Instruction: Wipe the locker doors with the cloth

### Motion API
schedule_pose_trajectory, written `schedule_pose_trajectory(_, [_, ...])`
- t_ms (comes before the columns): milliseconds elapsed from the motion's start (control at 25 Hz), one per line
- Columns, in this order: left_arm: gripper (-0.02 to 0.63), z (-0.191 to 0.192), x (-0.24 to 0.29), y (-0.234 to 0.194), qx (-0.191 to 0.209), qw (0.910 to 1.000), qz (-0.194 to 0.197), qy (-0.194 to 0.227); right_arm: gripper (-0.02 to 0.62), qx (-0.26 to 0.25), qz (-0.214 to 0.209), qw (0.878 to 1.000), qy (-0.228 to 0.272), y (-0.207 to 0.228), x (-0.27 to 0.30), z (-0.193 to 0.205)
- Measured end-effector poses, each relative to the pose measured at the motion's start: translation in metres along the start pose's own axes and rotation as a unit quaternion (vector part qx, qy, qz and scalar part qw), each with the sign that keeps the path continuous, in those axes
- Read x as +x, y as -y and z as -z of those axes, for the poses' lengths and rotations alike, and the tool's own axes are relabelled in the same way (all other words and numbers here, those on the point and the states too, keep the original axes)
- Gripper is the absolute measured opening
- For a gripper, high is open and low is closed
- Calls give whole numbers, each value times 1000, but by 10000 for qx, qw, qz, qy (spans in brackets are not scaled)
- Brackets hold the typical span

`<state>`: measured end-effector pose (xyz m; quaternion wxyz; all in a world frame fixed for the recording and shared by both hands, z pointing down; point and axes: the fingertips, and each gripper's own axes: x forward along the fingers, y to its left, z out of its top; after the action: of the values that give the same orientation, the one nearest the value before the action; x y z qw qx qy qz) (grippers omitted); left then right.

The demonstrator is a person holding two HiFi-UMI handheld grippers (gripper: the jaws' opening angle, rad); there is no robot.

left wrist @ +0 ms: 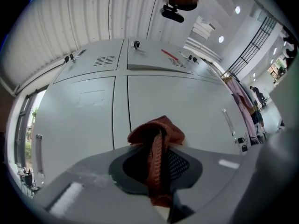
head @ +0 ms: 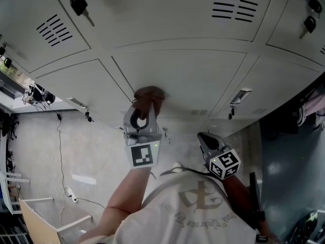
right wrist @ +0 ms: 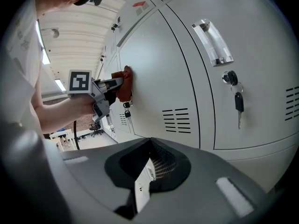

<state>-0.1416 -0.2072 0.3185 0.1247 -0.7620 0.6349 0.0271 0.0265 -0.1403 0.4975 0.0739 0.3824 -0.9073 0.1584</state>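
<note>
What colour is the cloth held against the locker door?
Rusty reddish-brown, with a knitted texture; the cloth shows best in the left gripper view.

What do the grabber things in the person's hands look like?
The left gripper and right gripper are grey. Each carries a cube with black-and-white square markers. Inside the jaws sit dark, meshy pads. The person wears a pale short-sleeved T-shirt with a grey print.

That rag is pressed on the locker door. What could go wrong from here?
1. The cloth is only a bunched fold pinched in the left gripper. Rubbing against the locker door might drag it loose.
2. Keys hang from a lock right next to the cloth. A wipe that way could snag them.
</note>
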Motion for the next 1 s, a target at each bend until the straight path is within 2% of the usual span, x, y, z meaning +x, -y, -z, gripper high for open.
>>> schedule_pose_trajectory(200, [64, 20, -2, 5, 48, 9995, 80, -302, 8, 32, 56, 10000, -55, 2, -4, 4])
schedule_pose_trajectory(280, [64, 25, -3, 6, -71, 9992, 123, -378, 8, 24, 97, 9999, -46, 2, -3, 4])
schedule_pose_trajectory(360, [64, 32, -6, -11, -123, 9985, 3, -529, 8, -102, -113, 9999, 55, -5, 21, 0])
schedule_pose_trajectory(400, [64, 34, -7, -23, -6, 9982, -52, -593, 8, -191, -274, 9994, 105, -10, 36, -5])
schedule_pose_trajectory(480, [66, 40, -6, -31, 312, 9973, 94, -651, 8, -262, -307, 9992, 43, -13, 45, -8])
schedule_pose_trajectory(560, [66, 45, -3, -16, 285, 9965, 342, -703, 8, -273, -91, 9995, -147, -10, 27, -3])
schedule_pose_trajectory(640, [66, 50, -6, -7, 171, 9963, 396, -744, 8, -337, -89, 9992, -204, -9, 16, -5])
schedule_pose_trajectory(800, [67, 52, -7, 6, 116, 9967, 531, -605, 8, -474, -235, 9984, -183, -7, 4, -9])
schedule_pose_trajectory(1000, [69, 23, -13, 18, 211, 9987, 452, -142, 8, -568, -457, 9972, -147, 1, -16, -8])
